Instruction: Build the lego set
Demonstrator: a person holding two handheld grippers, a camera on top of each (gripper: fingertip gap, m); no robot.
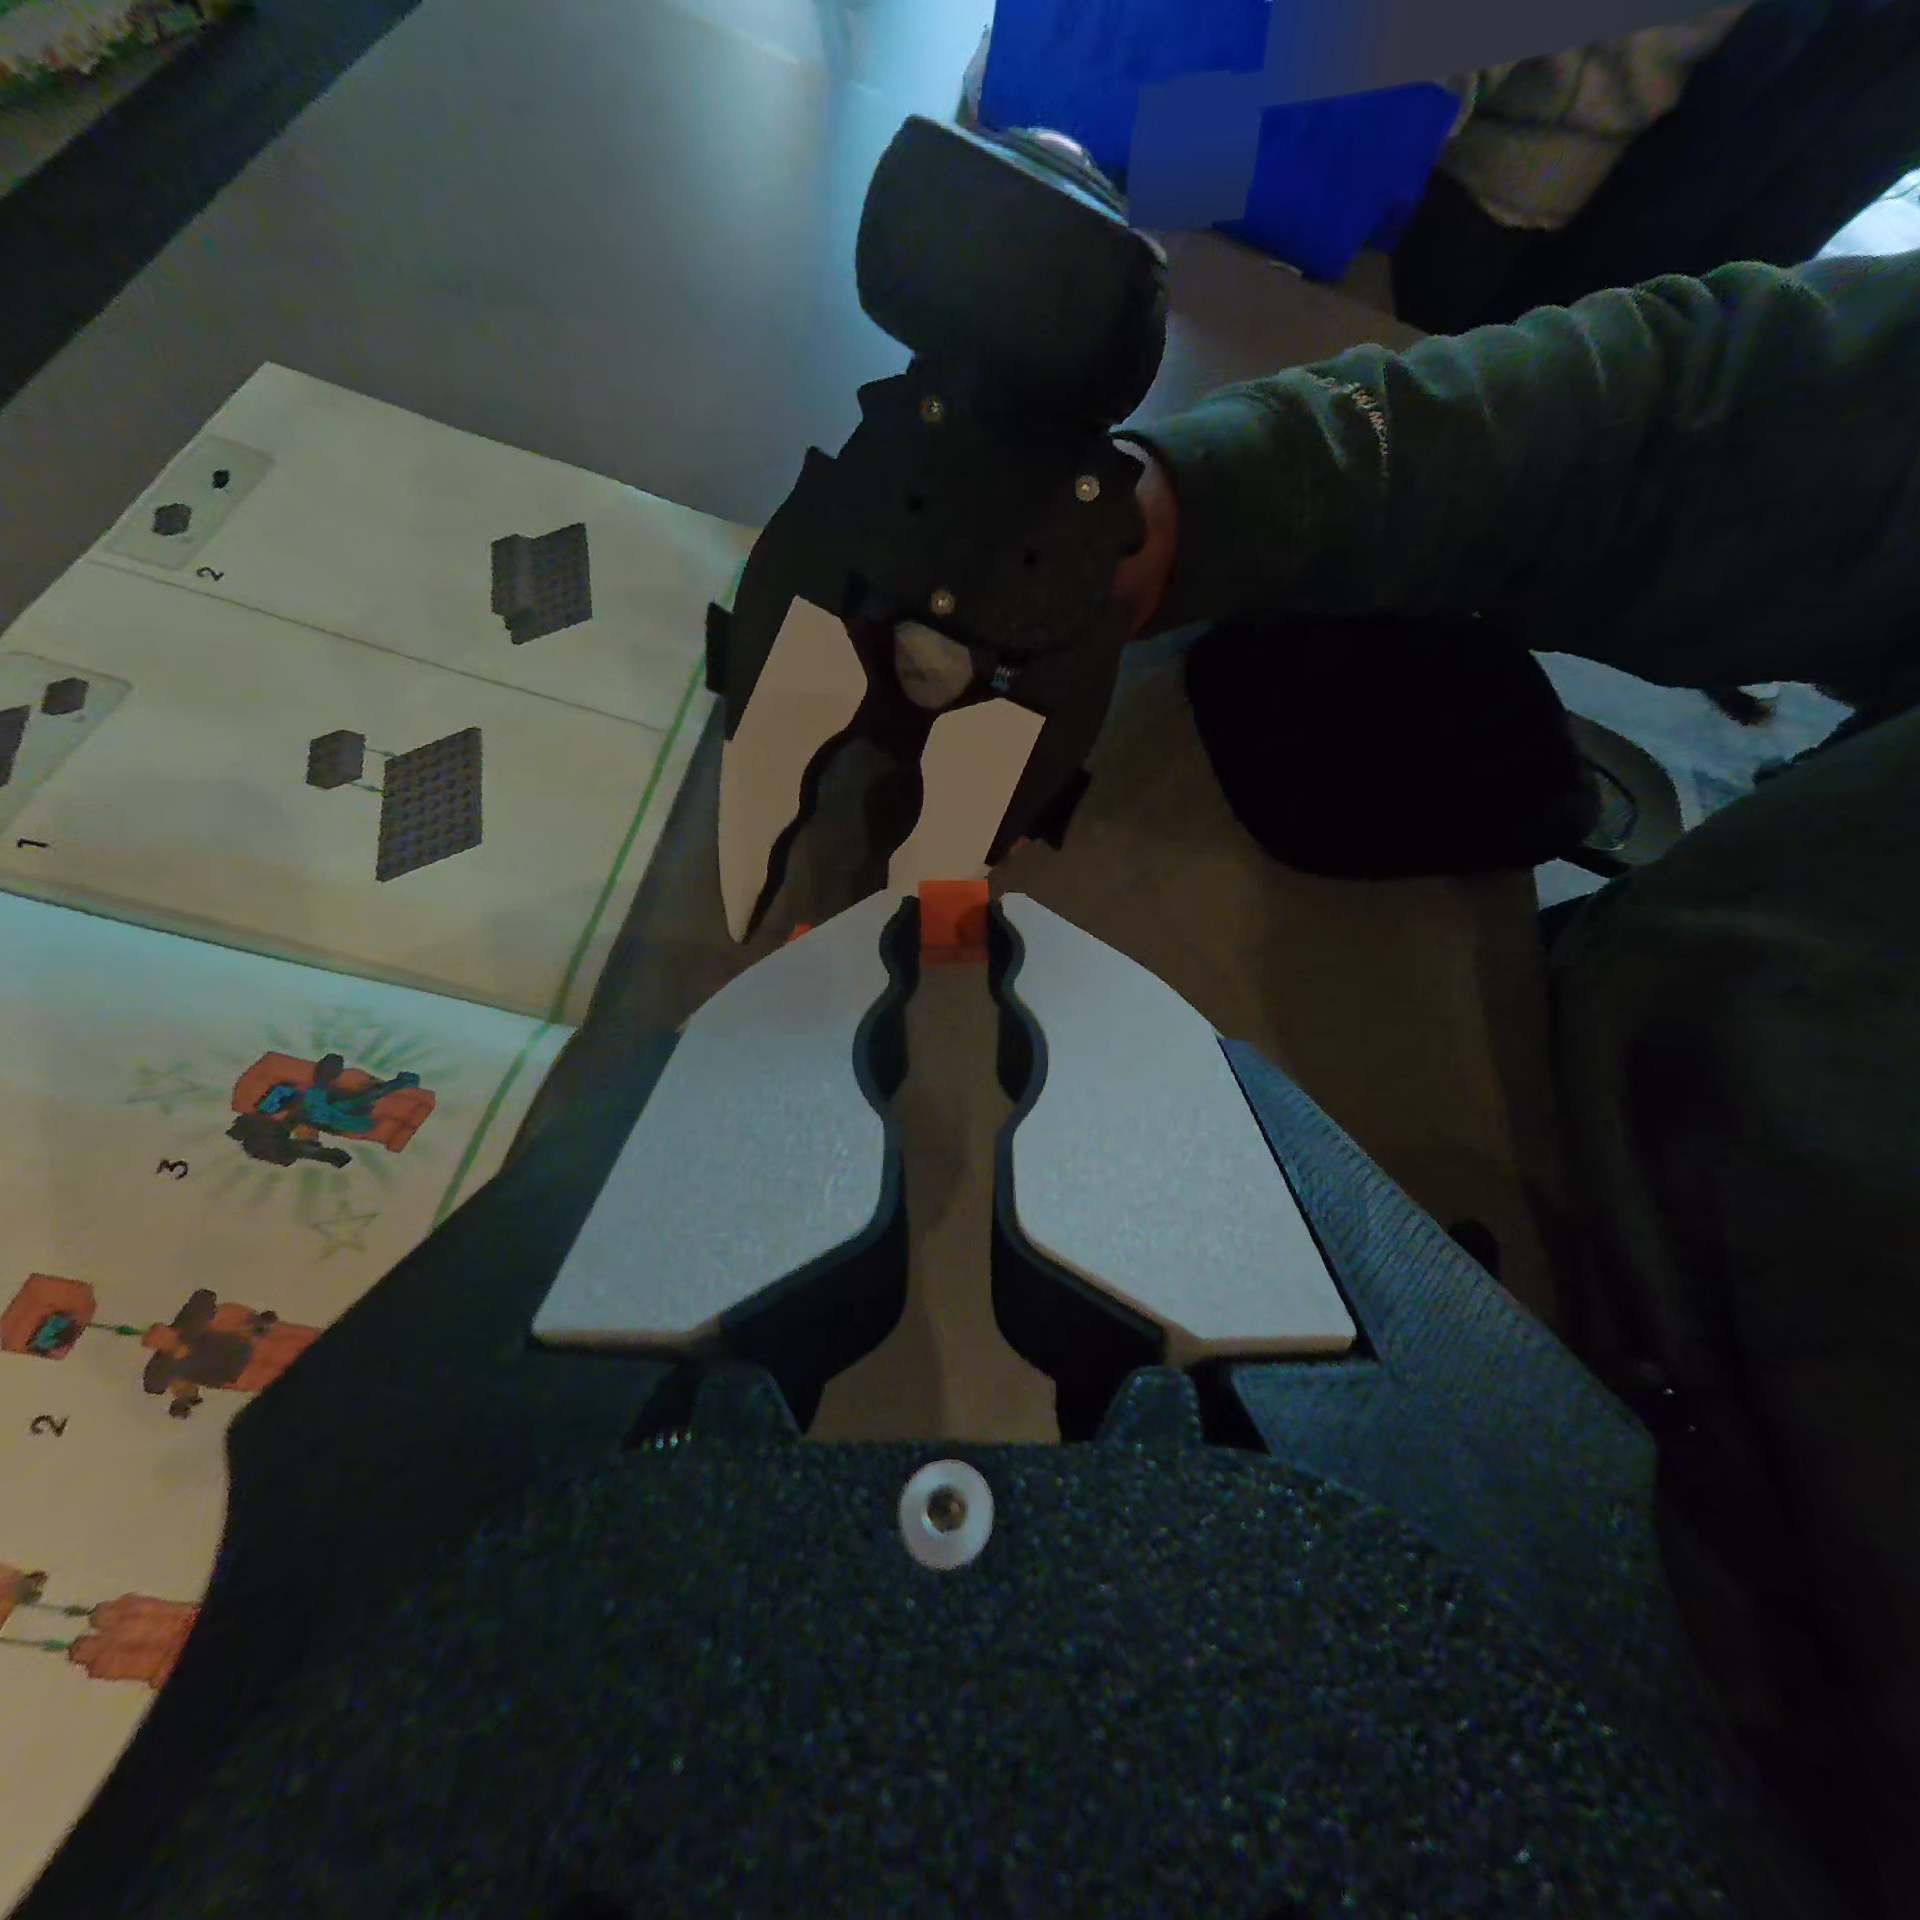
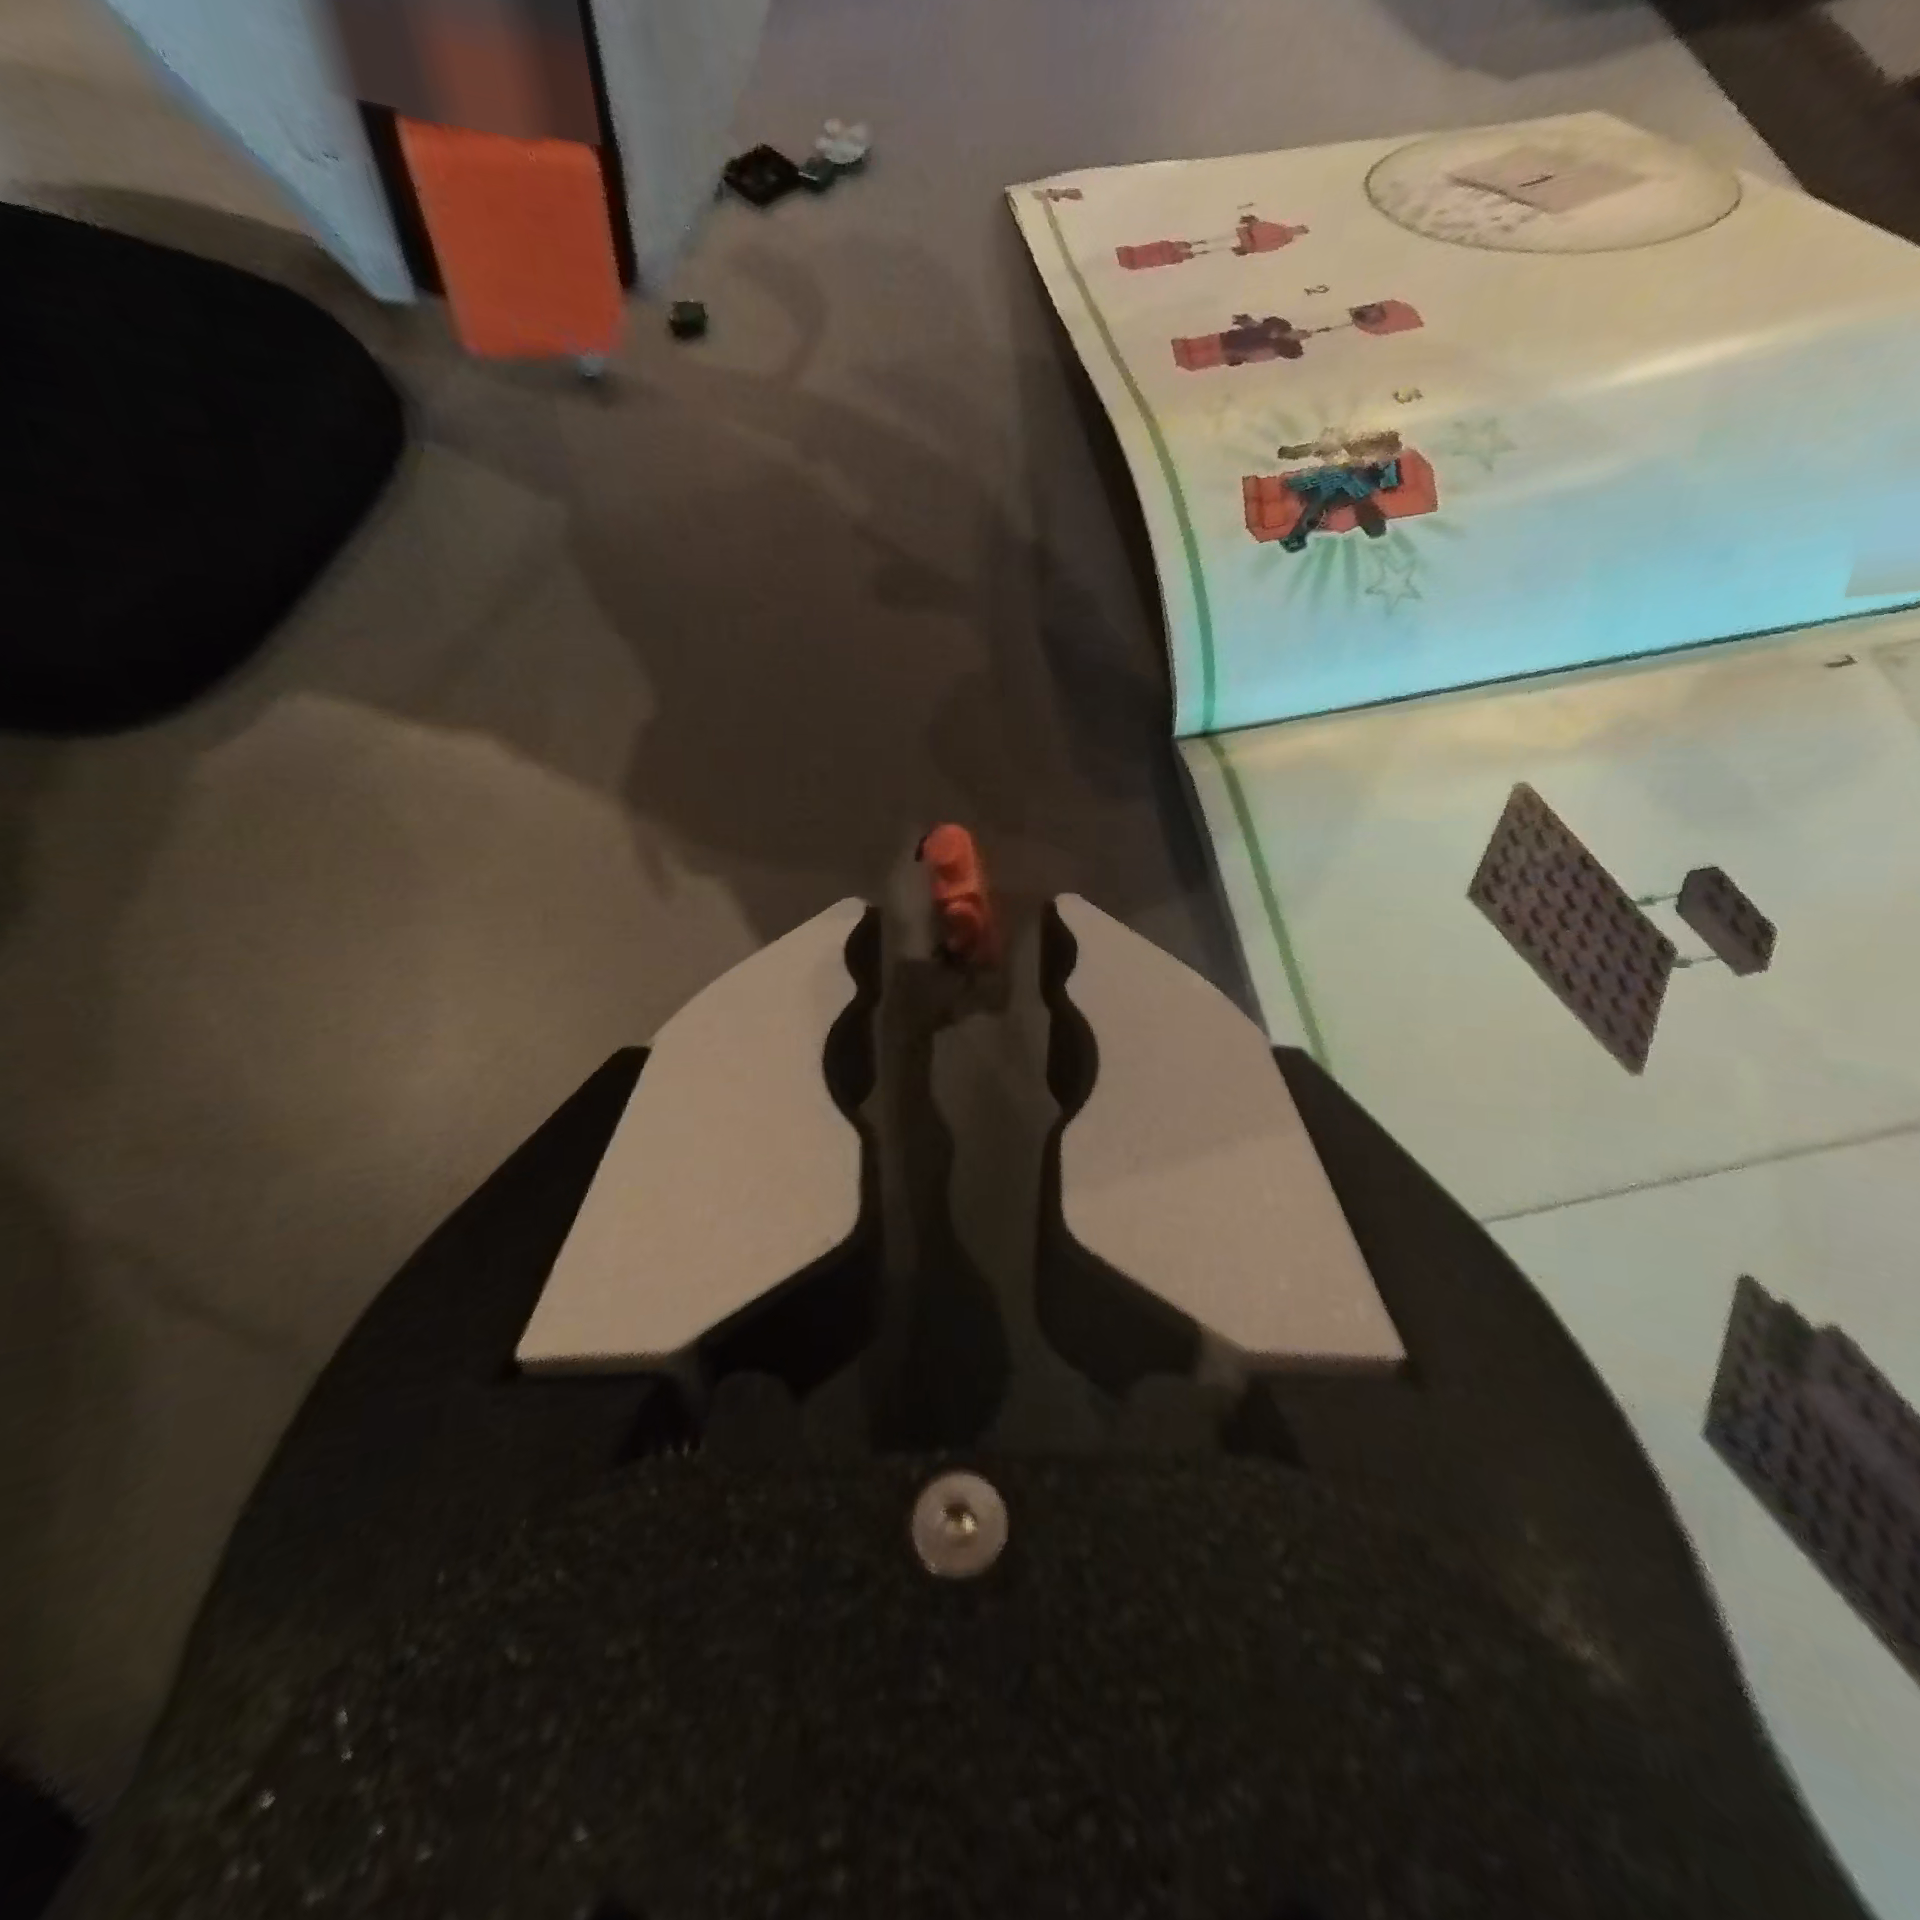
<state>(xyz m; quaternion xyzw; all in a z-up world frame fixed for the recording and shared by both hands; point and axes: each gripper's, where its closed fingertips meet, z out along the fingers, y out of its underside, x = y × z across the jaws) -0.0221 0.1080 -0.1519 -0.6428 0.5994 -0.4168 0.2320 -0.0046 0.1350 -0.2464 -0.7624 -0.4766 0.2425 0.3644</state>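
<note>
While the left gripper pinches a small orange brick between its tips above the grey table, the right gripper stands slightly parted around an orange piece, contact unclear. Beside them: open instruction booklet. Farther off: small dark pieces and clear piece.

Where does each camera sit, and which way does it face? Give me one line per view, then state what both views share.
Left wrist view: sits on the left gripper, looking along its fingers, shut on an orange brick, towards the open right gripper opposite; a dark sleeve shows behind that one.
Right wrist view: sits on the right gripper, looking over its parted fingers at a small orange piece by their tips; no hand or sleeve shows.
Shared: the open instruction booklet and the grey table.
</note>
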